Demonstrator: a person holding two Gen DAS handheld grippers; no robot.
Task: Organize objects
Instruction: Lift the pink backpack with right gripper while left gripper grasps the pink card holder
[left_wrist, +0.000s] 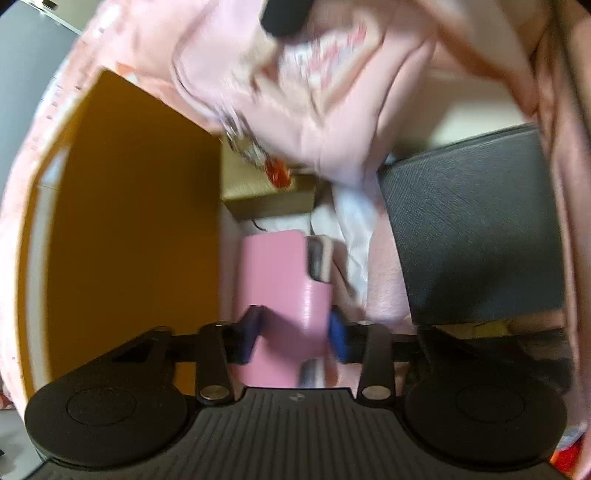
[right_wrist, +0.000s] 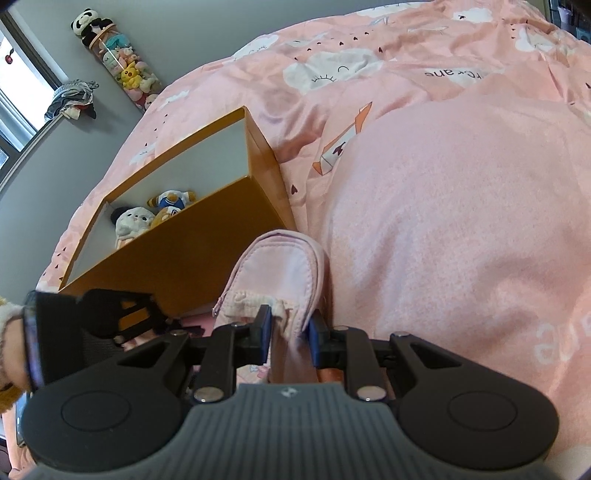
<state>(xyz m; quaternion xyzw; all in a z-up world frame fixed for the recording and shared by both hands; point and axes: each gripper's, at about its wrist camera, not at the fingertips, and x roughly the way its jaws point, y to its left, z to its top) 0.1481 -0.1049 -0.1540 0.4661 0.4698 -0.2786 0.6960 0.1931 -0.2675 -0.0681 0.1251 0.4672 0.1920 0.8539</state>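
Holding a pink bag (right_wrist: 291, 291) open by its edge, the right gripper (right_wrist: 290, 334) pinches the fabric between its fingers. Inside, the left gripper (left_wrist: 291, 336) has its fingers either side of a pink case (left_wrist: 284, 295); blur hides whether they press it. Best to grip the case squarely and lift straight, keeping the mouth taut. Farther left on the bed (right_wrist: 406, 74) sits the orange box (right_wrist: 207, 236) with plush toys (right_wrist: 147, 218).

Left view motion-blurred; right sharp, window daylight, fisheye-bent edges
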